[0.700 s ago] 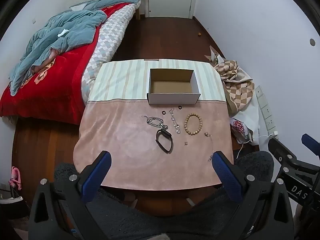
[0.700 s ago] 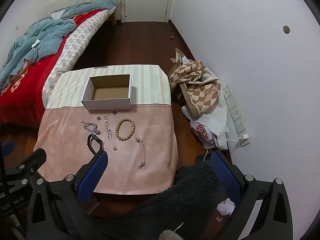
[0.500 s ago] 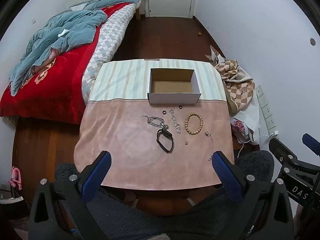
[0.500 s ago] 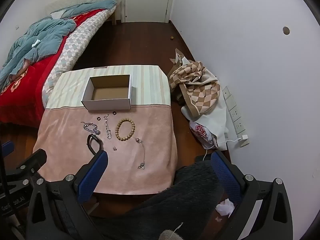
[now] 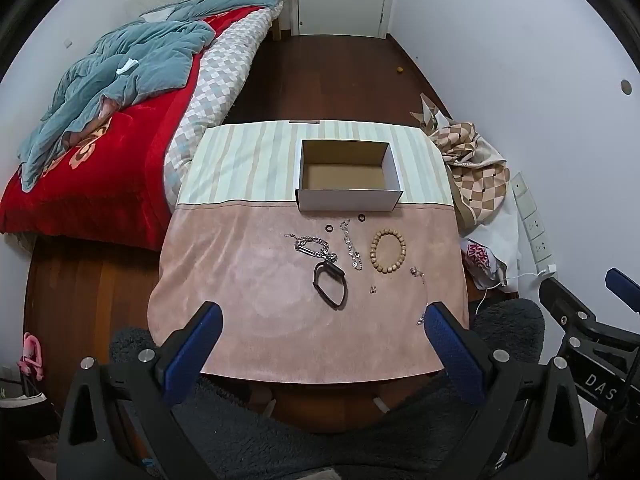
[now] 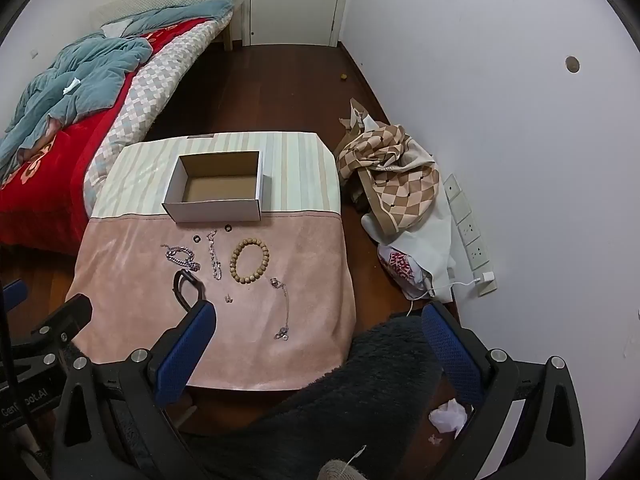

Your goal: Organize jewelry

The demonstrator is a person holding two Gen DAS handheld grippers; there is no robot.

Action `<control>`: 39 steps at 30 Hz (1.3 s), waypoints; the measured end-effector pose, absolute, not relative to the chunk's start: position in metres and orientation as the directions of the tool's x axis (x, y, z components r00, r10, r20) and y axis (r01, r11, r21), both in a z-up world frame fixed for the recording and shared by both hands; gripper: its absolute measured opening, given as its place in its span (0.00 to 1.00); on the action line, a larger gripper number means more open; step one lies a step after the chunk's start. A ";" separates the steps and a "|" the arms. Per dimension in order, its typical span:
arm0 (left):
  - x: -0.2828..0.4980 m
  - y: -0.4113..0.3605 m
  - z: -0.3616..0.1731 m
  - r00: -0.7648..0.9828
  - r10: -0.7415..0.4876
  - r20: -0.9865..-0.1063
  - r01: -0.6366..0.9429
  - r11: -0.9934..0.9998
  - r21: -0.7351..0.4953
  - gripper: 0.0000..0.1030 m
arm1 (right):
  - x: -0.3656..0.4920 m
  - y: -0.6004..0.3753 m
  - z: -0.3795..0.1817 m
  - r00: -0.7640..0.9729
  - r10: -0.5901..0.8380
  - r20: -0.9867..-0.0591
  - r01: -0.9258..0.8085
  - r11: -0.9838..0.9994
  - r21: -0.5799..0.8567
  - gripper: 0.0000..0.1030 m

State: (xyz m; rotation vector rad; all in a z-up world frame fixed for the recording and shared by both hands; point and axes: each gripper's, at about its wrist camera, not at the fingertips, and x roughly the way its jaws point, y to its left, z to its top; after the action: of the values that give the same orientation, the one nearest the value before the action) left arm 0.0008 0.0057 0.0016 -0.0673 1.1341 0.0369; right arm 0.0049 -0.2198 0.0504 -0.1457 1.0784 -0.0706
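An open white cardboard box (image 5: 348, 182) (image 6: 216, 186), empty inside, stands on the striped far part of a low table (image 5: 240, 280). On the pink cloth in front of it lie a wooden bead bracelet (image 5: 387, 251) (image 6: 249, 261), a black band (image 5: 330, 288) (image 6: 185, 289), a silver chain bracelet (image 5: 312, 246) (image 6: 181, 257), a thin silver chain (image 5: 351, 246) (image 6: 213, 255), two small dark rings (image 5: 361, 218), a tiny earring (image 5: 374, 289) and a fine necklace (image 6: 282, 308). My left gripper (image 5: 320, 320) and right gripper (image 6: 316, 320) are both open and empty, held back above the table's near edge.
A bed (image 5: 100, 120) with red and blue bedding lies at the left. A checked cloth pile (image 5: 476, 168) and wall sockets (image 6: 468, 228) are to the right of the table. A dark fluffy rug (image 6: 340, 400) lies below the grippers.
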 end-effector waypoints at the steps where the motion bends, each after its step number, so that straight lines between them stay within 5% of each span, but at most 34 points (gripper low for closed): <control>1: 0.001 0.005 0.001 0.421 -0.005 -0.907 -0.064 0.997 -0.035 1.00 | 0.005 -0.220 0.050 0.471 -0.129 -0.872 -0.014 0.988 -0.153 1.00; 39: -0.002 0.008 0.011 0.443 0.002 -0.897 -0.078 0.996 -0.037 1.00 | 0.009 -0.221 0.061 0.482 -0.130 -0.867 -0.014 0.988 -0.156 1.00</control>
State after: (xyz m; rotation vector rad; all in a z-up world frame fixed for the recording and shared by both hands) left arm -0.0025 0.0076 0.0109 -0.0764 1.1111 0.0494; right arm 0.0092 -0.2210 0.0613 -0.1492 1.0669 -0.0710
